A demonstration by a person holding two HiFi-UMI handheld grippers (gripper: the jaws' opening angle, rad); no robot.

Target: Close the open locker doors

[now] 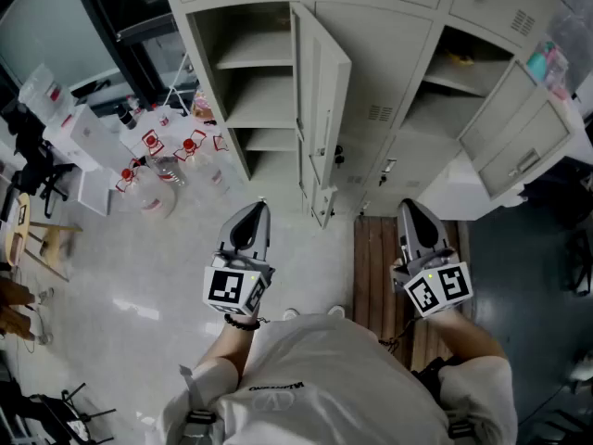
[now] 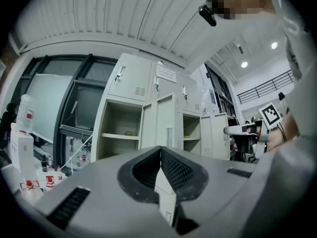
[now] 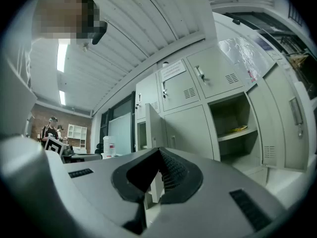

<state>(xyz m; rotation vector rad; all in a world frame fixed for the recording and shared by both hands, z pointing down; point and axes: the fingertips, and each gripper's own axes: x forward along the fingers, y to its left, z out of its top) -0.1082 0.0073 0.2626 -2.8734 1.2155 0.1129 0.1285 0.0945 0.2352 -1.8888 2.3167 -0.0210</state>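
Two grippers, head view: left gripper [image 1: 253, 213] and right gripper [image 1: 409, 209] sit side by side in front of the locker bank [image 1: 384, 72], both aimed at it, neither touching it.
Left door, head view: left locker door [image 1: 321, 109] stands wide open off the locker bank, edge-on toward the left gripper, with shelves showing beside it.
Right door, head view: right locker door [image 1: 524, 145] hangs open at the locker bank's right end.
Floor, head view: clear bottles [image 1: 153, 170] are clustered left of the locker bank; wooden boards [image 1: 378, 248] lie at its foot, beneath the right gripper.
Left gripper view: jaws clenched tip to tip, nothing between them. The left locker door is straight ahead, well apart.
Right gripper view: jaws pressed together and empty. An open compartment of the locker bank is ahead to the right, with a yellow item [image 3: 238, 129] on its shelf.
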